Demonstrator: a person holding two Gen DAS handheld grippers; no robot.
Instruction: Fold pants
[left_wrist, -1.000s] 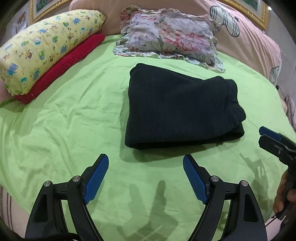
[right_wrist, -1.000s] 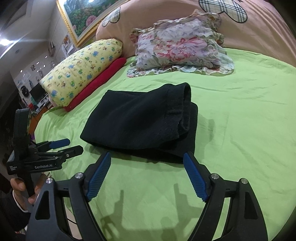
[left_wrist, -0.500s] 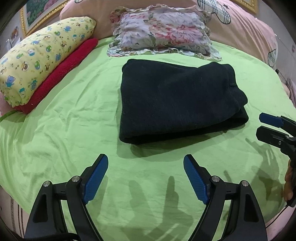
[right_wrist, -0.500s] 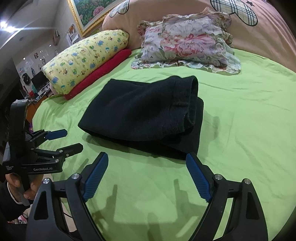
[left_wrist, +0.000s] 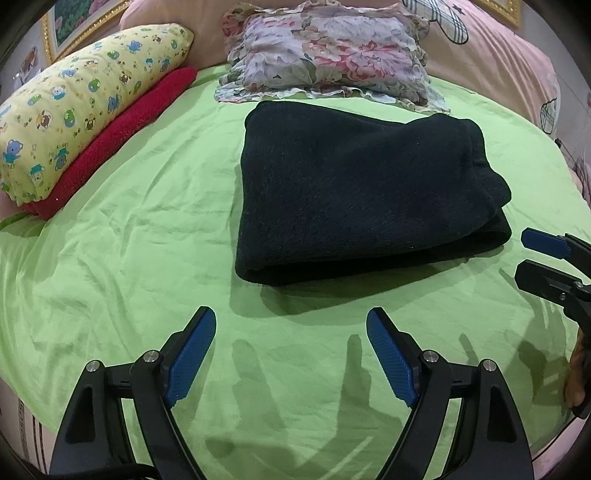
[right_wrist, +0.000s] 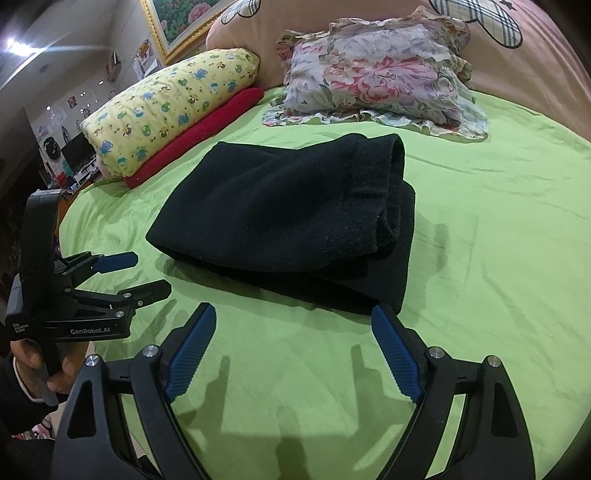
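Here: green bedsheet (left_wrist: 129, 240); folded pants (left_wrist: 362, 192); pillows (left_wrist: 325, 55); perhaps wall posters; both grippers gaping, empty

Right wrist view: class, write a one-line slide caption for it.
Folded black pants lie on the green bedsheet; right gripper and left gripper hover nearby, jaws open and empty.

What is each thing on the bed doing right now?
Black pants: folded, lying flat on the green sheet.
Left gripper: open, empty.
Right gripper: open, empty.
Yellow pillow: resting on the red towel.
Floral pillow: leaning against the headboard.
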